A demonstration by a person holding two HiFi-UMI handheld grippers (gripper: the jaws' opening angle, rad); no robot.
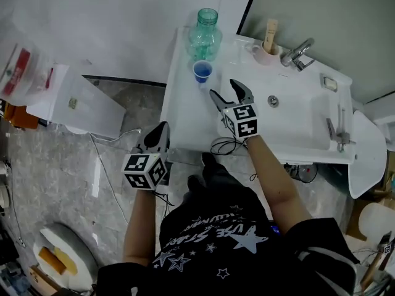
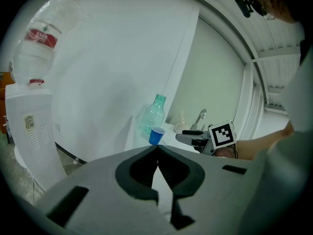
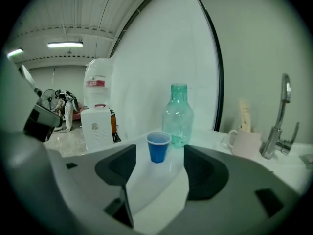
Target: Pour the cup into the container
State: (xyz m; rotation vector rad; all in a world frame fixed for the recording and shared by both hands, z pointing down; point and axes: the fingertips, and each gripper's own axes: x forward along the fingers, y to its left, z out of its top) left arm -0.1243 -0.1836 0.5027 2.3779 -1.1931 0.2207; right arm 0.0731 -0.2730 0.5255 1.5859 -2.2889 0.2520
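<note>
The small blue plastic cup (image 1: 202, 71) stands on the glossy white tabletop (image 1: 185, 106), just before a clear greenish bottle (image 1: 205, 34). The right tongs (image 1: 222, 86) near it are open, empty; the left tongs (image 1: 162, 129) are closed, well apart.

A white ceramic washbasin surface (image 1: 302, 125) with a chrome tap (image 1: 298, 53) is standing against a pale wall (image 1: 111, 23). A white water dispenser (image 1: 80, 103) is sitting on the grey marbled floor (image 1: 55, 165), and a ceiling strip light (image 3: 65, 44) is glowing.

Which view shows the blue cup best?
The right gripper view: the cup stands upright, large and centred, before the bottle. The head view shows it small from above; the left gripper view, tiny and distant.
</note>
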